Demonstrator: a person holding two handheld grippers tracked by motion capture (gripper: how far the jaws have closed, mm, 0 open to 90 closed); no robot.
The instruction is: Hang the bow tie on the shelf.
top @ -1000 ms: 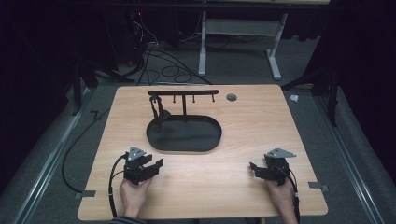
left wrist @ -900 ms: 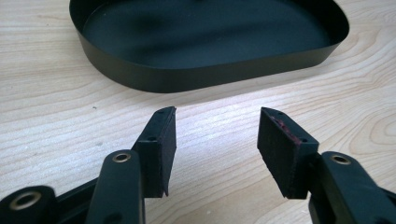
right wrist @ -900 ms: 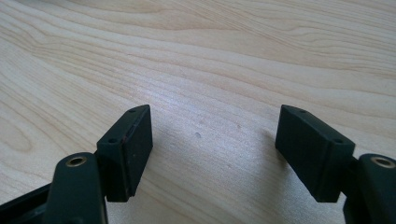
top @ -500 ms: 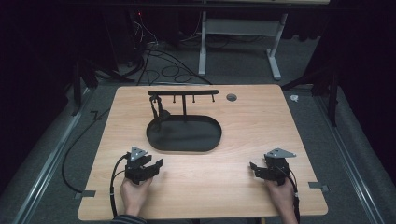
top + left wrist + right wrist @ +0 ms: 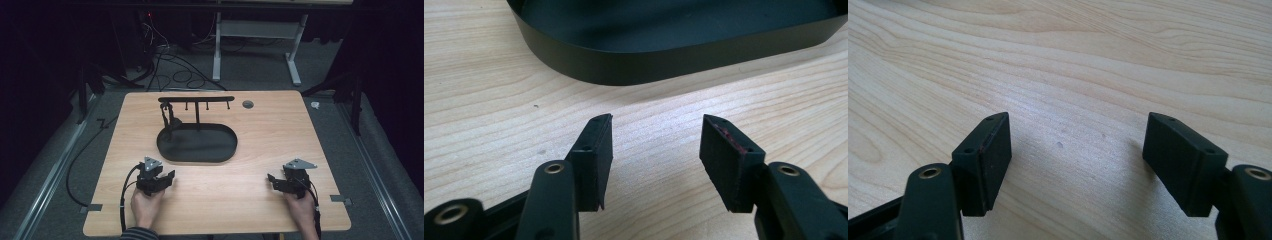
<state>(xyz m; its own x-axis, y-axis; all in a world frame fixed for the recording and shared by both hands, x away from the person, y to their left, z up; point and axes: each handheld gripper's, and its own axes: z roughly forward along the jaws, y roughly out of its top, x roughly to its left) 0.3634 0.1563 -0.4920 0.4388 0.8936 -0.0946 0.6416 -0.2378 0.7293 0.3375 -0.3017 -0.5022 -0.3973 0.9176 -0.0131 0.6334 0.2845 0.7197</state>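
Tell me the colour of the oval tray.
Black tray, clearest in the high view.

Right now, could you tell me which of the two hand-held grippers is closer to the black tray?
The left hand-held gripper. It sits just in front of the black tray, whose wall shows in its own view, while the right hand-held gripper rests farther off on bare wooden table.

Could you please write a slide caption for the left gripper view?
Open hand-held gripper hovering over the wooden table, facing the black tray's wall.
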